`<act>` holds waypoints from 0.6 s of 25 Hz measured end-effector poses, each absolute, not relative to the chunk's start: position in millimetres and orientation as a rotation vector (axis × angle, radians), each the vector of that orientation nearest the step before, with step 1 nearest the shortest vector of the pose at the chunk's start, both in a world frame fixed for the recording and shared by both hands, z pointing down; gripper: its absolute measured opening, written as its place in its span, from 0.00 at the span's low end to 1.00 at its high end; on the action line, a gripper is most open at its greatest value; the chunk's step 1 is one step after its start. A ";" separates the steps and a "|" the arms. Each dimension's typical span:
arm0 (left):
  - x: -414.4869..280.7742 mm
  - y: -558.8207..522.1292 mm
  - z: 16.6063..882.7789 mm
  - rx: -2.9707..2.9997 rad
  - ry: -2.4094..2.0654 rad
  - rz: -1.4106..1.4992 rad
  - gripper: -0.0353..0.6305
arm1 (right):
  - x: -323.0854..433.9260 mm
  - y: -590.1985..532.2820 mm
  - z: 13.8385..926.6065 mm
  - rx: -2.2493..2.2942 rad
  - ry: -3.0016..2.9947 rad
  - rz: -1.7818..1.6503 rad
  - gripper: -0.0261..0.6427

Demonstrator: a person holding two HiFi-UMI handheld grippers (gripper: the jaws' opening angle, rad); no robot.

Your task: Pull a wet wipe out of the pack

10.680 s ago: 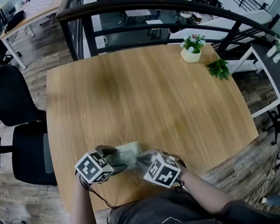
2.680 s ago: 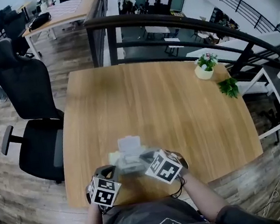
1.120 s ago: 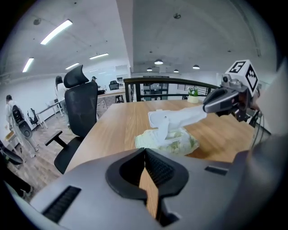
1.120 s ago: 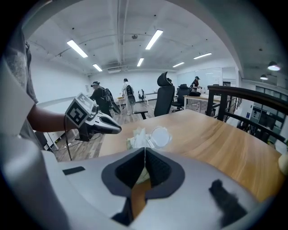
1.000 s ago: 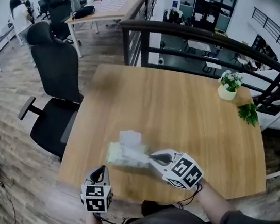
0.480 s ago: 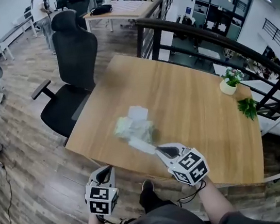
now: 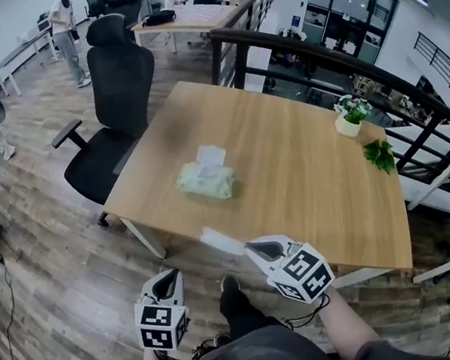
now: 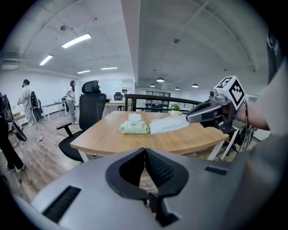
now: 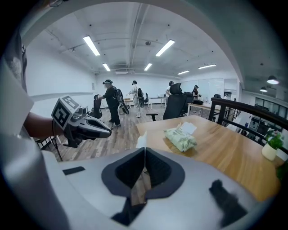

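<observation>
The pale green wet wipe pack [image 7: 206, 181] lies on the wooden table [image 7: 309, 179] with its white lid [image 7: 210, 155] flipped up. My right gripper [image 7: 250, 249] is off the table's near edge, shut on a white wipe [image 7: 217, 240] that hangs free of the pack. In the right gripper view the wipe [image 9: 142, 140] sticks up from the right gripper [image 9: 144, 150] with the pack [image 9: 181, 138] beyond. My left gripper [image 7: 171, 275] is shut and holds nothing, over the floor to the left. The left gripper view shows the left gripper [image 8: 145, 150], the pack [image 8: 134, 127] and the held wipe [image 8: 168, 125].
A black office chair [image 7: 114, 108] stands at the table's left side. A small potted plant [image 7: 350, 118] and a green sprig [image 7: 379, 156] sit at the table's far right. A dark railing [image 7: 316, 61] runs behind. People [image 9: 110, 105] stand on the wooden floor far off.
Both grippers have drawn back from the table and now hang past its near edge. The wipe has come out of the pack and travels with the right gripper; the pack stays put.
</observation>
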State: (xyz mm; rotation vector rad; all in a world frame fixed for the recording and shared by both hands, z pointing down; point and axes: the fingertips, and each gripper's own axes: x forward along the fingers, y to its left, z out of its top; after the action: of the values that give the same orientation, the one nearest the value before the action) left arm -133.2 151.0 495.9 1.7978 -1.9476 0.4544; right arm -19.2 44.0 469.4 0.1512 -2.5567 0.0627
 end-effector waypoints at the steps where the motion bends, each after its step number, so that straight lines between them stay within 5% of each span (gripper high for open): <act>1: -125.0 156.7 496.1 1.808 -1.940 0.445 0.08 | -9.9 51.8 469.5 0.152 -2.550 0.063 0.08; 15: -43.0 185.5 479.9 1.860 -1.929 0.379 0.08 | 83.1 85.4 459.8 0.223 -2.560 -0.008 0.08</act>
State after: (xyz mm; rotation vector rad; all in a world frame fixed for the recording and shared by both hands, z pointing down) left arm -43.0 185.5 479.9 1.8597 -1.9286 0.3792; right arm 83.1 85.4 459.8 0.2232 -2.5601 -0.0077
